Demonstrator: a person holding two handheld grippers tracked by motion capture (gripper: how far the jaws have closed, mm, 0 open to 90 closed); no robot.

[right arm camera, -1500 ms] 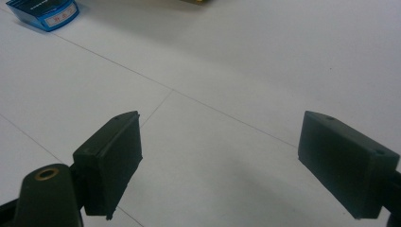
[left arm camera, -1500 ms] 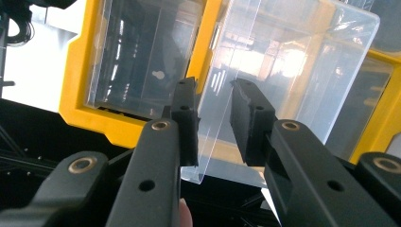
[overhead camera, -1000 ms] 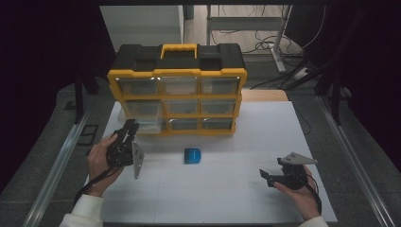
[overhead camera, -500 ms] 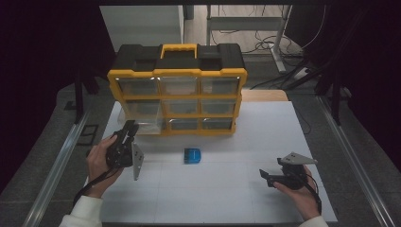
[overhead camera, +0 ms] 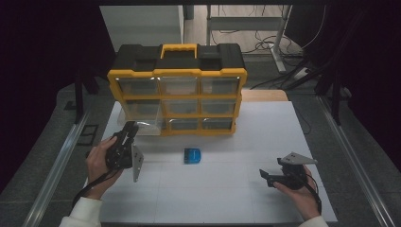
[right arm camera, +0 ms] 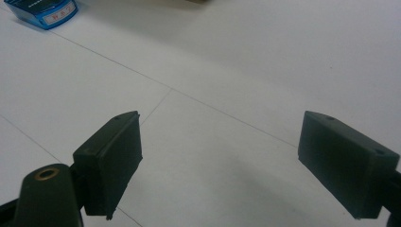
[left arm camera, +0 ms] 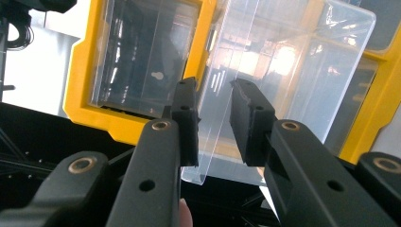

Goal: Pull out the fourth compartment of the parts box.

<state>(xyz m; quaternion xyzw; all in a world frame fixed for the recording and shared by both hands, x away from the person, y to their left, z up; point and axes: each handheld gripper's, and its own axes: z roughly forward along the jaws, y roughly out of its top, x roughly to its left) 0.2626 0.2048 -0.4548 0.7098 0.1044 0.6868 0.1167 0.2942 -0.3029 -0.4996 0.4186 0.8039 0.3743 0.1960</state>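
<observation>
A yellow and black drawer organizer (overhead camera: 177, 73) stands at the back of the white table. Its bottom-left clear drawer (overhead camera: 142, 125) sticks out toward me. My left gripper (overhead camera: 131, 128) reaches it from the front left. In the left gripper view the jaws (left arm camera: 215, 118) stand narrow, with the clear drawer's front lip (left arm camera: 213, 142) clamped between the pads, and the yellow frame (left arm camera: 85, 104) lies behind. My right gripper (overhead camera: 267, 177) rests low at the front right, open, with nothing between its pads (right arm camera: 113, 156). A small blue box (overhead camera: 193, 155) lies mid-table.
The white table top (overhead camera: 227, 198) spreads between both hands, crossed by thin seams. The blue box (right arm camera: 43, 12) lies far off the right gripper's jaws. Metal rails (overhead camera: 56, 161) run along both table sides. Cables and a desk frame (overhead camera: 265, 28) lie behind the organizer.
</observation>
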